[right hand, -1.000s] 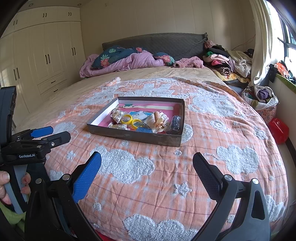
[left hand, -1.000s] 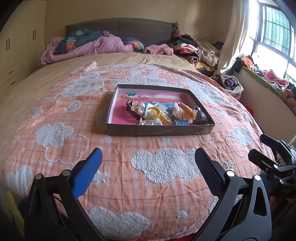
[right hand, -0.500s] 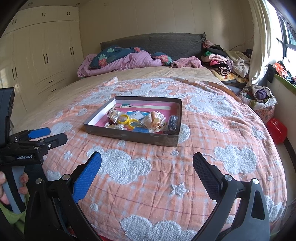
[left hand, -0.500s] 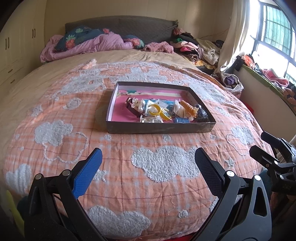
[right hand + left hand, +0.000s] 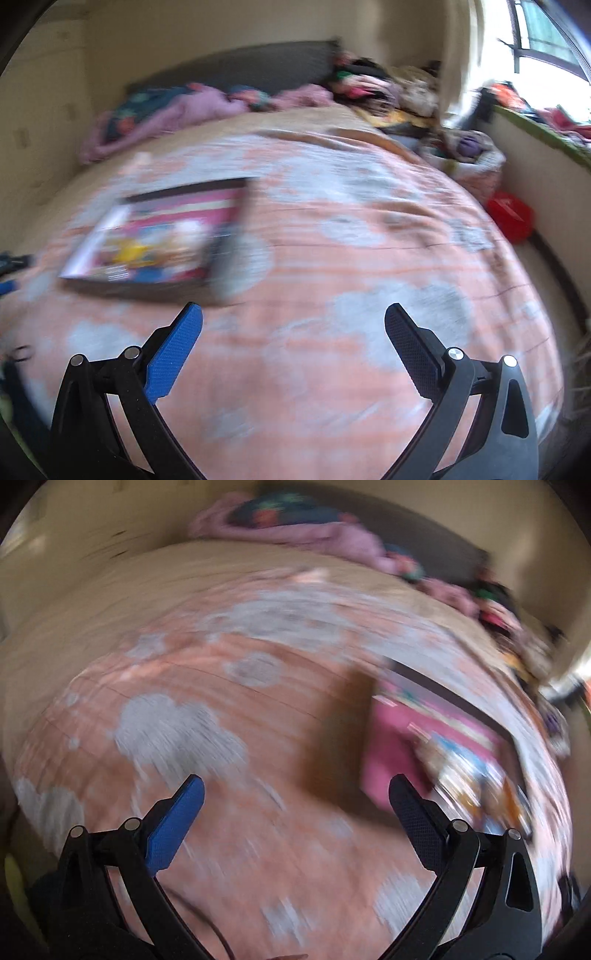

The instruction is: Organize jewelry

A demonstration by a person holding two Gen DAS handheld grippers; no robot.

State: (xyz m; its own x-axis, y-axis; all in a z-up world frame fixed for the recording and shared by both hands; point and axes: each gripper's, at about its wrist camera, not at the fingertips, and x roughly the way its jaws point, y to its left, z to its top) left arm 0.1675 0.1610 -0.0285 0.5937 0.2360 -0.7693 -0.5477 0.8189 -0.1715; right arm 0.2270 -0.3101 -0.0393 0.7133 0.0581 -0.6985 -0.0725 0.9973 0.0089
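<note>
A shallow dark box with a pink floor [image 5: 391,746] lies on the bed and holds a blurred heap of jewelry [image 5: 476,779]. In the right wrist view the box [image 5: 225,243] sits at the left with the jewelry [image 5: 147,251] inside. My left gripper [image 5: 295,797] is open and empty over the blanket, just left of the box's near corner. My right gripper [image 5: 293,321] is open and empty over the blanket, to the right of the box. Both views are smeared by motion.
The orange checked blanket [image 5: 369,295] with white cloud patches covers the bed. Pillows and a purple quilt [image 5: 177,107] lie at the headboard, clothes [image 5: 388,85] at the far right. A red container [image 5: 509,218] stands on the floor beside the bed.
Both grippers have swung fast and moved closer to the bed. The left view turned left, so the box slid to its right. The right view turned right, so the box slid left.
</note>
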